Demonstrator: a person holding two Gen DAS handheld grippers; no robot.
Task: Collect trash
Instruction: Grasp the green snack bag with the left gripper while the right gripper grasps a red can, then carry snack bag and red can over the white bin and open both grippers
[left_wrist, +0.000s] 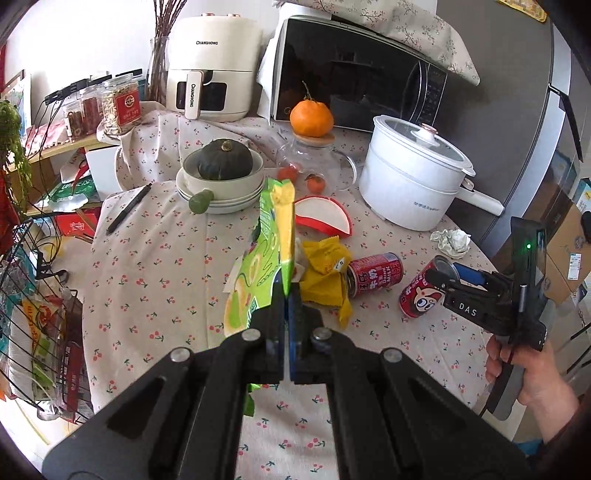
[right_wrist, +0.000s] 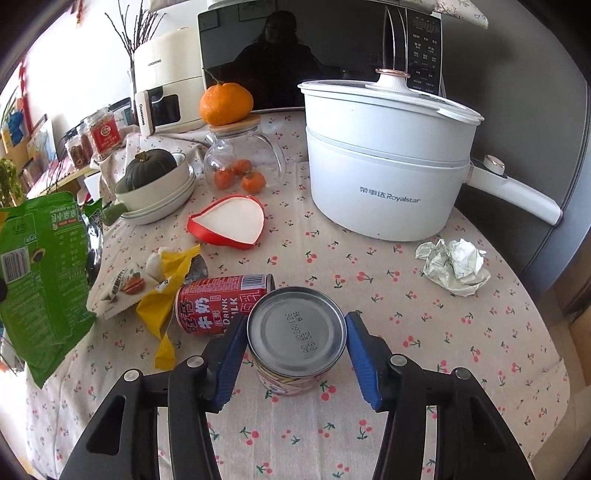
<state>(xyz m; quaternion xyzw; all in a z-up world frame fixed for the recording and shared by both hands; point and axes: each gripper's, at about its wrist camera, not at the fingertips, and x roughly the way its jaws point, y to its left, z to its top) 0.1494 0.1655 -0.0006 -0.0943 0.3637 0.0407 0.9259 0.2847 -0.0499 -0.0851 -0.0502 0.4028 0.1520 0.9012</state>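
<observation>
from your left wrist, your left gripper (left_wrist: 287, 295) is pinched tight on the green snack bag (left_wrist: 266, 251), held up off the cloth; the bag hides part of the yellow wrapper (left_wrist: 325, 273) at 2 o'clock of the tips. at 3 o'clock your right hand (left_wrist: 532, 373) is cut off by the edge.

from your right wrist, your right gripper (right_wrist: 297, 332) straddles the standing can (right_wrist: 295, 332), pads at its rim; you can't tell if they press it. the lying can (right_wrist: 221, 302) is partly hidden behind. crumpled paper (right_wrist: 454, 266) sits at 2 o'clock.
</observation>
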